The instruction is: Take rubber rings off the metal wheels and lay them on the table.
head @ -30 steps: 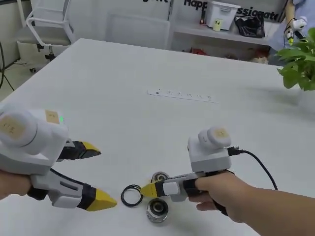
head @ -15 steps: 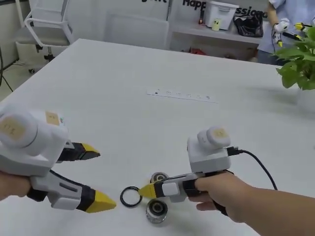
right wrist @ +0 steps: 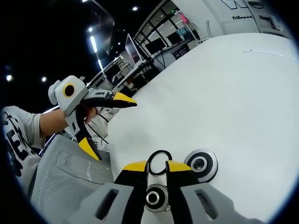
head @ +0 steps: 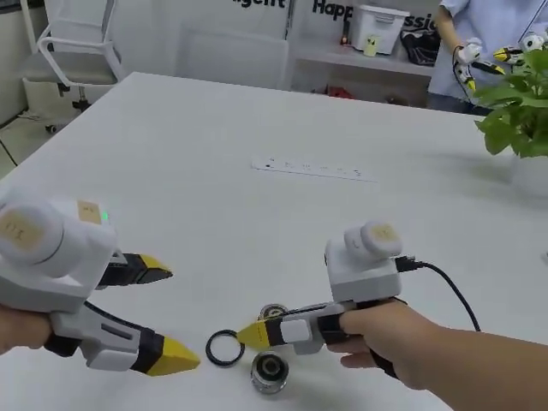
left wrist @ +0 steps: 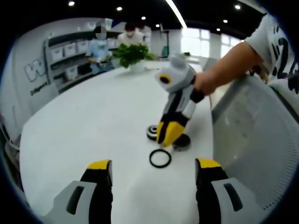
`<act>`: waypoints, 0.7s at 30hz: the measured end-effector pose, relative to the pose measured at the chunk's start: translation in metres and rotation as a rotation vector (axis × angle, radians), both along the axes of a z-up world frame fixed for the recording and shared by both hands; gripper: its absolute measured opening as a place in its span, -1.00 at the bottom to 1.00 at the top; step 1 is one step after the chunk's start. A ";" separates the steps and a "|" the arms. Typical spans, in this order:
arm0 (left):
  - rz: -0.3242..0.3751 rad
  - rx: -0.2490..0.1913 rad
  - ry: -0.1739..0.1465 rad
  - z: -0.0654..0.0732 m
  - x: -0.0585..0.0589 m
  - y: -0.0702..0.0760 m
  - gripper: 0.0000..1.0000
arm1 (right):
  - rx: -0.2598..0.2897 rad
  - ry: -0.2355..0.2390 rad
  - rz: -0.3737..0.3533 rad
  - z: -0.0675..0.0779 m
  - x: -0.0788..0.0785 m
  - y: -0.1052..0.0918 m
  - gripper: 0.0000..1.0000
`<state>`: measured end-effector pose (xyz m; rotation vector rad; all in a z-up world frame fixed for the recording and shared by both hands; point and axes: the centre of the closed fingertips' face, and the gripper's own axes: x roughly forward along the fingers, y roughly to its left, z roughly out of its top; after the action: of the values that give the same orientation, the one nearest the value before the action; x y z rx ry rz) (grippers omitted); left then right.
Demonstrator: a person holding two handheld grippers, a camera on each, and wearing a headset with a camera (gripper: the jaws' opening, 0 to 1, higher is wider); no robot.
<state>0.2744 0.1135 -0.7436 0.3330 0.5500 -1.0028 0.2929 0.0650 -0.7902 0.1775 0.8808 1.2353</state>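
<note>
While the left gripper (head: 184,317) hangs with its jaws spread wide and holding nothing, the ring (head: 224,348) lies flat on the table (head: 257,214) just out past that gap, clear of both jaws. The right gripper (right wrist: 157,167) has its jaws pulled almost together, just a slit, and grips nothing. Its tips sit right beside the ring, but I can't tell if they touch it. One wheel (head: 270,370) stands just beside the ring under the right gripper, the other wheel (head: 274,310) is right behind it.

Room-wise, there's loads of bare tabletop beyond, out to a power strip (head: 312,168). The left gripper view shows the table edge near the wheels.

The ring is thin, black and round. The wheels are shiny metal with dark centres. The table is smooth matte white, and the jaw tips are yellow.
</note>
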 end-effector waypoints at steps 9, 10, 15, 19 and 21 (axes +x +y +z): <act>-0.004 -0.003 -0.001 0.001 0.002 -0.003 0.47 | 0.021 -0.013 0.013 0.008 -0.003 0.002 -0.71; -0.004 -0.003 -0.001 0.002 0.002 -0.003 0.47 | 0.023 -0.015 0.013 0.009 -0.003 0.002 -0.71; -0.003 -0.003 -0.003 0.002 0.003 -0.002 0.47 | 0.029 -0.028 0.017 0.011 -0.003 0.003 -0.65; 0.000 -0.004 -0.004 0.003 0.003 -0.001 0.47 | 0.030 -0.035 0.018 0.012 -0.003 0.002 -0.61; 0.000 -0.004 -0.007 0.003 0.003 -0.001 0.47 | 0.031 -0.045 0.020 0.014 -0.003 0.002 -0.58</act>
<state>0.2778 0.1127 -0.7402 0.3328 0.5420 -1.0026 0.2901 0.0669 -0.7759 0.1655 0.8267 1.2671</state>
